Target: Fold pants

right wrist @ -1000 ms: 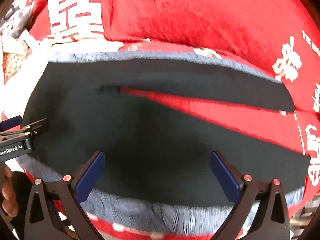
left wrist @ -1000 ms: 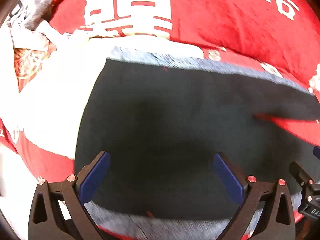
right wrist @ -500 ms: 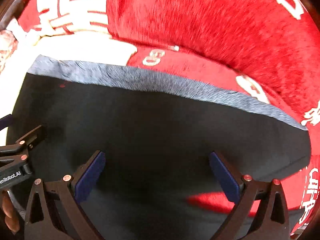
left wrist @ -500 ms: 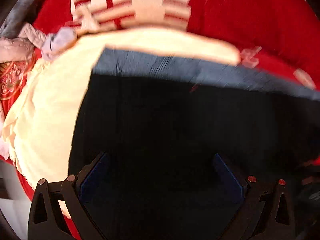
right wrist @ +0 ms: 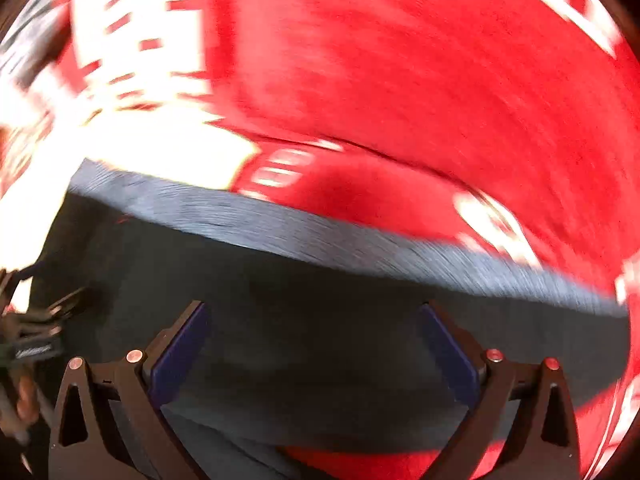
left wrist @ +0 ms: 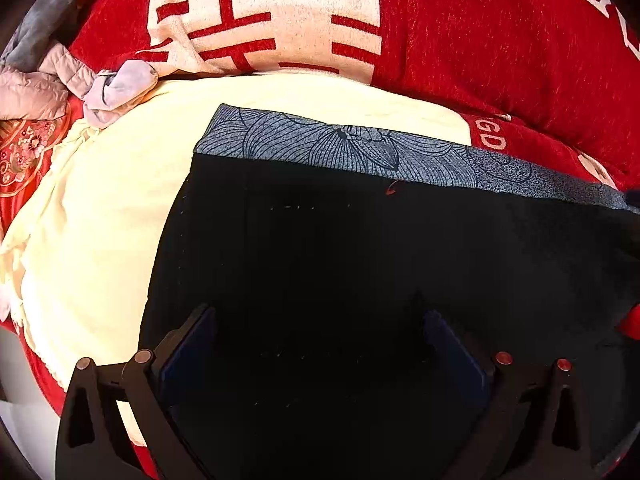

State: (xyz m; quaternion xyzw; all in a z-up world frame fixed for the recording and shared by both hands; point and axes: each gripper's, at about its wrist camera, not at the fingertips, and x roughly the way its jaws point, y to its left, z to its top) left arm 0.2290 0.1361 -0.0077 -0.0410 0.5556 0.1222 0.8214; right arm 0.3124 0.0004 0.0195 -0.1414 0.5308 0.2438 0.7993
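The black pants (left wrist: 340, 264) lie flat on the red blanket, with a grey-blue flower-print band (left wrist: 352, 148) along their far edge. My left gripper (left wrist: 320, 344) is open and empty, low over the black cloth near the pants' left end. My right gripper (right wrist: 316, 340) is open and empty over the same pants (right wrist: 320, 320); this view is blurred by motion. The grey band (right wrist: 320, 232) runs across it. The left gripper shows at the left edge of the right wrist view (right wrist: 32, 344).
A cream garment (left wrist: 100, 220) lies under and left of the pants. A red blanket with white characters (left wrist: 480, 40) covers the surface behind. A crumpled pink-grey quilted garment (left wrist: 60, 76) lies at the far left.
Both grippers have moved forward over the pants toward the far band. The red gap between the two legs has dropped out of the left view and sits low in the right view.
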